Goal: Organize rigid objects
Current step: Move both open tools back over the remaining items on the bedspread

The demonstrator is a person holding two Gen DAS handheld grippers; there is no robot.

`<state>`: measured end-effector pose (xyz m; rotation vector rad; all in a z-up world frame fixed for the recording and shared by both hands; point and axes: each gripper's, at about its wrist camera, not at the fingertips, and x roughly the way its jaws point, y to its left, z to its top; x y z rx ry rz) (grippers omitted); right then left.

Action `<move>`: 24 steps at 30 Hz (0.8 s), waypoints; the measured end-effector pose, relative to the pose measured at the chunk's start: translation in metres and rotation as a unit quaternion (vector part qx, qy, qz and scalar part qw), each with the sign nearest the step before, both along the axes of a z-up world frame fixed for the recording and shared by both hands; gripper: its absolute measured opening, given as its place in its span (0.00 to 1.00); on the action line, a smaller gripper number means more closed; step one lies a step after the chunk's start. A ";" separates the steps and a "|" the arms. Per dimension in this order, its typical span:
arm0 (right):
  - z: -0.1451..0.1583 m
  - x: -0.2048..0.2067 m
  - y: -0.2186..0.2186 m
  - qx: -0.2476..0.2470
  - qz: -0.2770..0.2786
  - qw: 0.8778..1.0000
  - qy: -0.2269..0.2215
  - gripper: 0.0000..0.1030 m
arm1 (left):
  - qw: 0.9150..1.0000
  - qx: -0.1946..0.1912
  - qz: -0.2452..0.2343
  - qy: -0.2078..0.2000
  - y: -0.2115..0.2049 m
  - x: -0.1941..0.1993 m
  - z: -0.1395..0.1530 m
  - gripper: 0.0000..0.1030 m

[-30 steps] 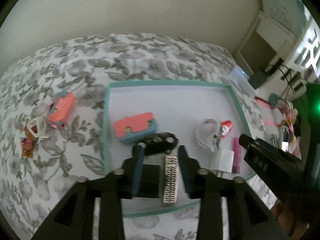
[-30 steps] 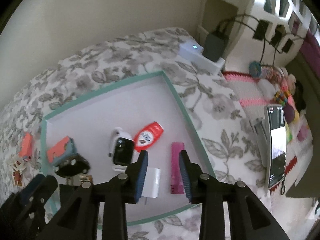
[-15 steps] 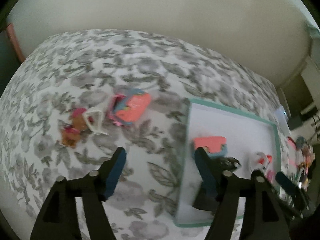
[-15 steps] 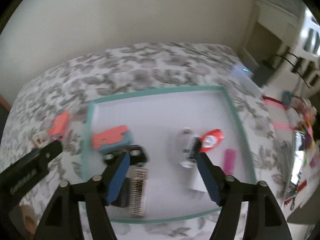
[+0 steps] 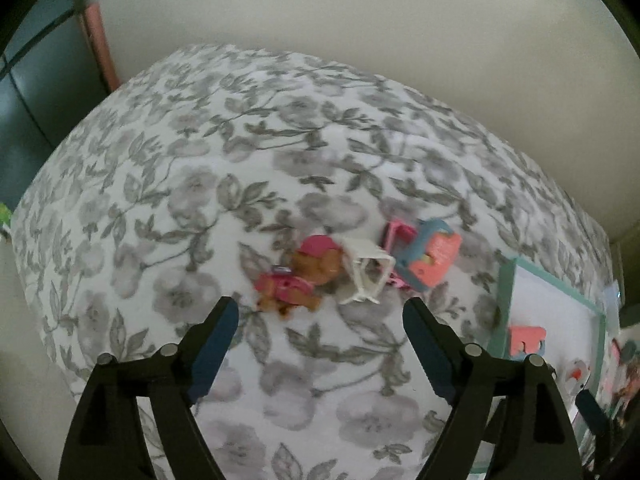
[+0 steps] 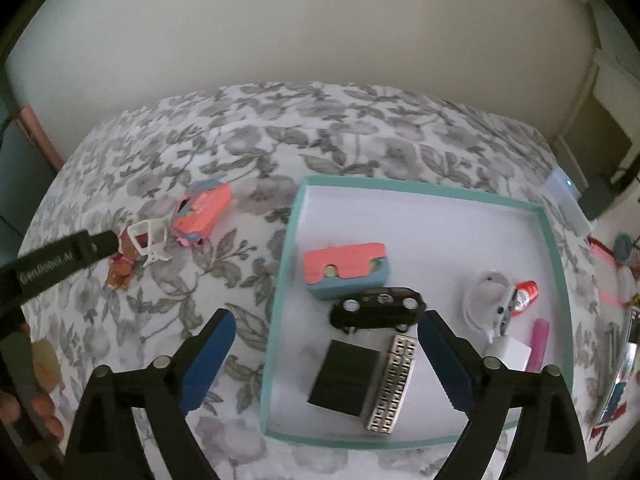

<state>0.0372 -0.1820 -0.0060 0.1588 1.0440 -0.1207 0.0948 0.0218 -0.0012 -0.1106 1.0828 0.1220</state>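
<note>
The left gripper (image 5: 318,314) hung over the bedspread (image 5: 224,184), jaws opening and empty, toy figures (image 5: 298,280) at twelve o'clock. The right gripper (image 6: 326,330), jaws likewise opening with nothing gripped, straddled the tray (image 6: 420,188) edge above the black block (image 6: 346,376).

The brown doll (image 6: 120,268) lies partly hidden behind the left gripper (image 6: 68,258), and the tray (image 5: 505,300) is cut off

A floral bedspread (image 6: 328,148), white with grey leaves and blossoms, covers the whole surface. Behind it rises a plain cream wall (image 6: 304,28). At the left edge stands a pink post (image 5: 96,36) beside dark teal panels (image 5: 28,92). Off the right side of the bedspread sits a small white box (image 6: 562,188) with a lit dot (too blurred to identify), and a dark adapter (image 6: 598,200) just beyond it.
</note>
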 end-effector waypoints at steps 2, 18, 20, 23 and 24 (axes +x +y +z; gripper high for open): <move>-0.001 0.002 0.007 -0.003 0.009 1.000 0.000 0.98 | 1.000 -0.006 0.012 0.003 0.012 0.002 -0.002 0.83; -0.014 0.032 0.053 0.007 0.056 0.998 -0.010 1.00 | 0.995 -0.021 0.085 -0.042 0.086 0.011 0.002 0.95; -0.014 0.035 0.058 0.009 0.060 0.998 -0.018 1.00 | 0.995 -0.029 0.090 -0.045 0.091 0.013 0.001 0.95; -0.014 0.041 0.063 0.018 0.064 0.997 -0.029 1.00 | 0.994 -0.046 0.088 -0.036 0.095 0.018 -0.004 0.95; -0.014 0.043 0.065 0.023 0.066 0.997 -0.033 1.00 | 0.994 -0.049 0.087 -0.032 0.095 0.020 -0.005 0.95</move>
